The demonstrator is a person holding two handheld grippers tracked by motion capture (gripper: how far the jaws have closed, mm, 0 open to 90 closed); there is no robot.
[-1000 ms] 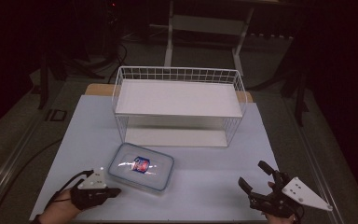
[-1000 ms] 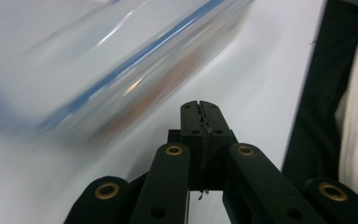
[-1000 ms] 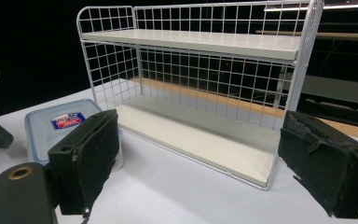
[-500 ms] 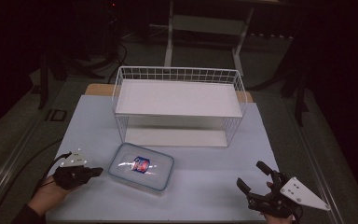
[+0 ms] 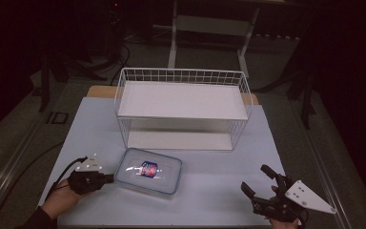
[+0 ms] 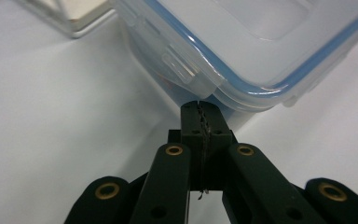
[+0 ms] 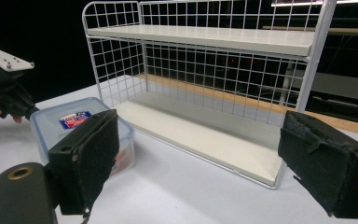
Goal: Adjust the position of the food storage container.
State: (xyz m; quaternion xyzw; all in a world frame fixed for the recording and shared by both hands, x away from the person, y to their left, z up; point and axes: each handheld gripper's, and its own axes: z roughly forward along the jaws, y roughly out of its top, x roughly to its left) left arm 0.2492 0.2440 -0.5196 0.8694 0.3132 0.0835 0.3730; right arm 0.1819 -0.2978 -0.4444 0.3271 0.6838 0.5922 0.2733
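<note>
A clear plastic food box [image 5: 148, 171] with a blue-sealed lid and a colourful packet inside lies flat on the table, in front of the wire rack. My left gripper [image 5: 108, 178] is shut, its tips touching the box's left end; in the left gripper view the closed tips [image 6: 201, 114] sit right under the lid's corner [image 6: 242, 70] by a latch tab [image 6: 179, 63]. My right gripper [image 5: 259, 180] is open at the front right, well clear of the box. In the right gripper view the box [image 7: 70, 122] shows behind the left pad [image 7: 86, 156].
A white wire rack [image 5: 183, 107] with two white shelves stands at the middle back of the pale table [image 5: 209, 186]. Dark floor and stand legs [image 5: 174, 33] lie beyond the table. The person's hand [image 5: 57, 202] holds the left gripper at the front left.
My left gripper slid left away from the box, then came back right to its left end. The right gripper shifted only slightly.
</note>
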